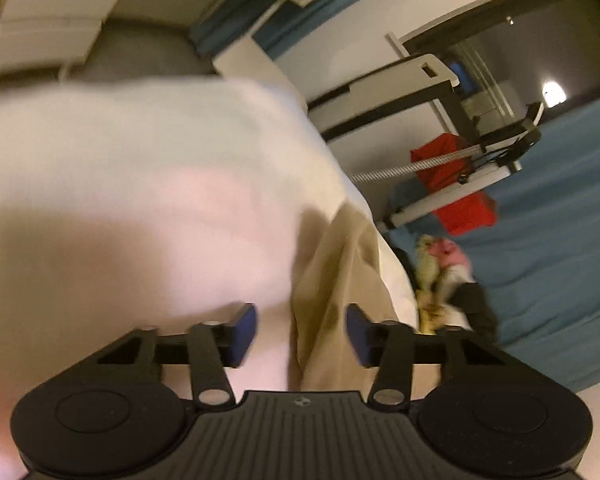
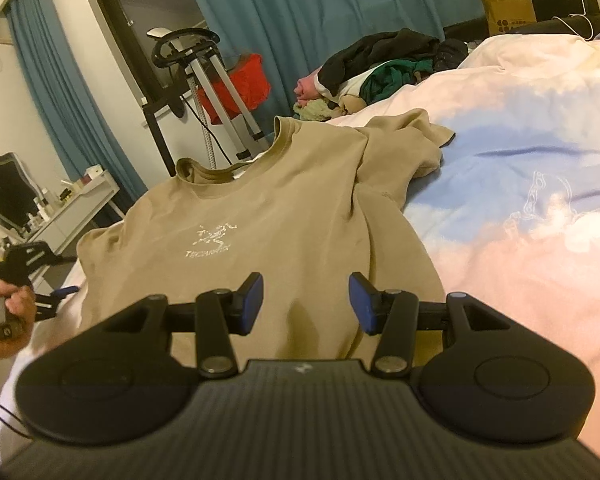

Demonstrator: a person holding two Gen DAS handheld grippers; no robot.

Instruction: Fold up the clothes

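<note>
Lying flat, tan shirt (image 2: 260, 216), left view blurred, hem hidden

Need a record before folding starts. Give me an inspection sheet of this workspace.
Surface: bed, pink and blue cover.
Job's things: tan T-shirt lying flat, logo up, one sleeve rumpled.
Clutter: clothes pile at the bed's far edge.
Grippers: left gripper and right gripper both open, holding nothing.
Cables: white cable by the paper bag.
Surroundings: blue curtains, dresser, red bag.
</note>
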